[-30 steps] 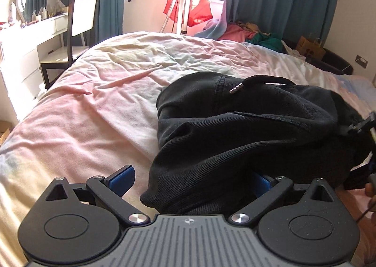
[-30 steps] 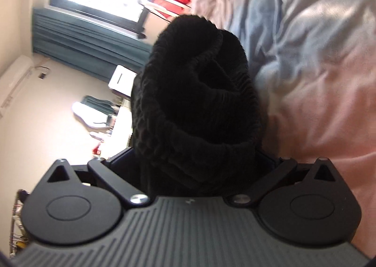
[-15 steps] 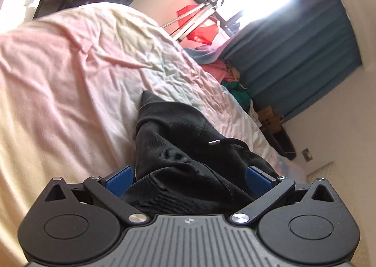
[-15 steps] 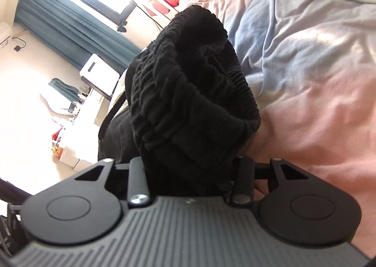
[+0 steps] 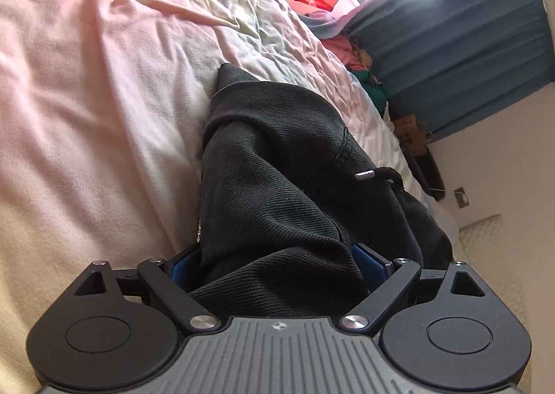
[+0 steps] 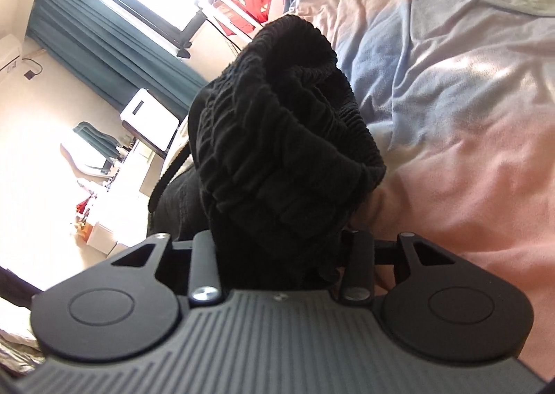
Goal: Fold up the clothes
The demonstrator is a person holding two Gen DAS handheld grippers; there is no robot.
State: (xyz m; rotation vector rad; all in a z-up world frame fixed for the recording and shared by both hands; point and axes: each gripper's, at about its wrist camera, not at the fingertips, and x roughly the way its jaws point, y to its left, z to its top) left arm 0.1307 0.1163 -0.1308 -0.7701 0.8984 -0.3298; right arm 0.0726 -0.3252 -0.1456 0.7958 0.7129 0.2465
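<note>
Left gripper (image 5: 277,267), black with blue pads (image 5: 369,264): jaws had just been narrowing around a thick bunch of the black ribbed-cotton garment with a metal-tipped drawcord (image 5: 277,165) — whether the pads pressed yet could not be told. Right gripper (image 6: 282,255): jaws partly spread, just widened slightly, clamped on the garment's gathered elastic waistband (image 6: 291,137), lifting that end clear, presumably to carry it over for a fold. The remainder lay on the rumpled pink-and-pale-blue bedspread (image 5: 86,99). Both tools pointed slantwise downward; the left view sat rolled.
</note>
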